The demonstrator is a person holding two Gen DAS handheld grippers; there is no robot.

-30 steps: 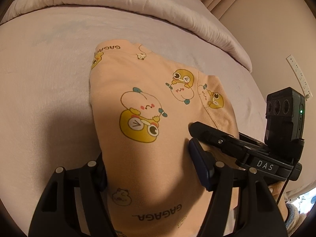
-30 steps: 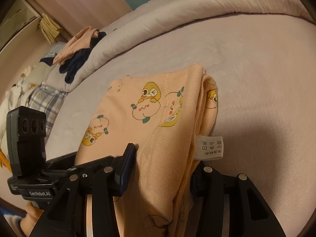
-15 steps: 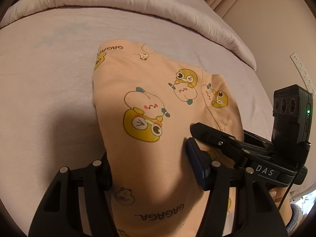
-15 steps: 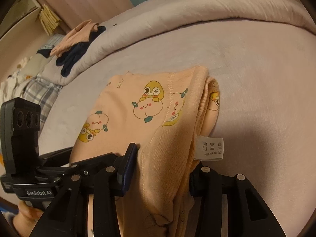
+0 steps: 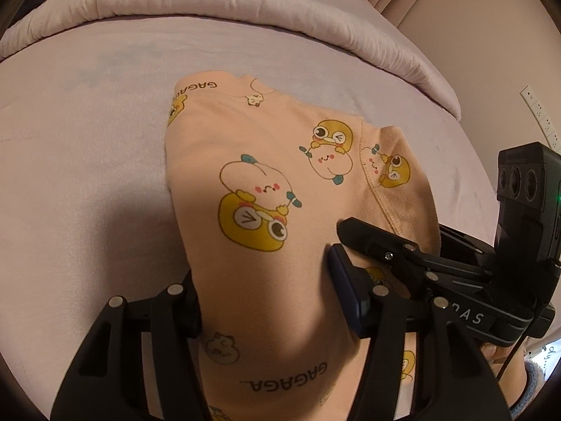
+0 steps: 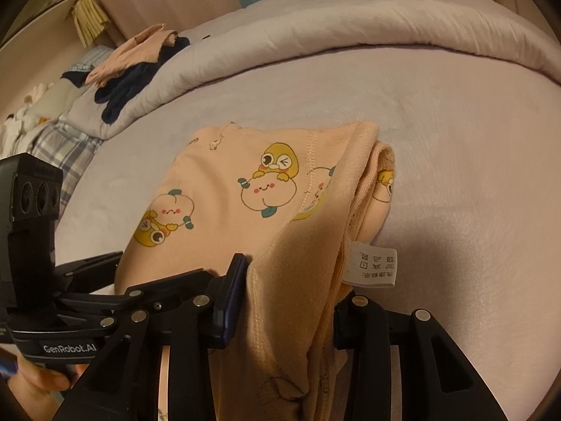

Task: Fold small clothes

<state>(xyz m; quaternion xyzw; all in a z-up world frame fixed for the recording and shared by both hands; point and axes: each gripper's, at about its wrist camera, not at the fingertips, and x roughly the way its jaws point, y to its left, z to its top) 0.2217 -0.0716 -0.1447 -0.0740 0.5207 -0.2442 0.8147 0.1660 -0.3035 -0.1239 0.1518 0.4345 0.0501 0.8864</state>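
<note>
- Peach cotton knit garment with yellow cartoon print (image 5: 266,182) lay folded on the mauve bedsheet (image 5: 87,182), straight ahead of and below both my claws, its near end bunched up between my fingers.
- My left claw (image 5: 266,301) had just been closing; the near-left part of the cloth sat between the jaws, and the blue pad (image 5: 345,291) pressed into the fabric. I judged it clamped on the garment.
- My right claw (image 6: 287,301) had just been closing too, jaws pinched on the thick stacked edge by the white care label (image 6: 373,265).
- Each claw showed up beside the other in the wrist views, close together.
- Handling, my guess: light, soft, floppy, no stiffness, so layers could slide apart or sag if held at one point.
- Best hold: through all layers at the near corners, one claw each side.
- Pile of other clothes (image 6: 136,59) sat far ahead-left of my right claw on the rolled duvet (image 6: 350,28).
</note>
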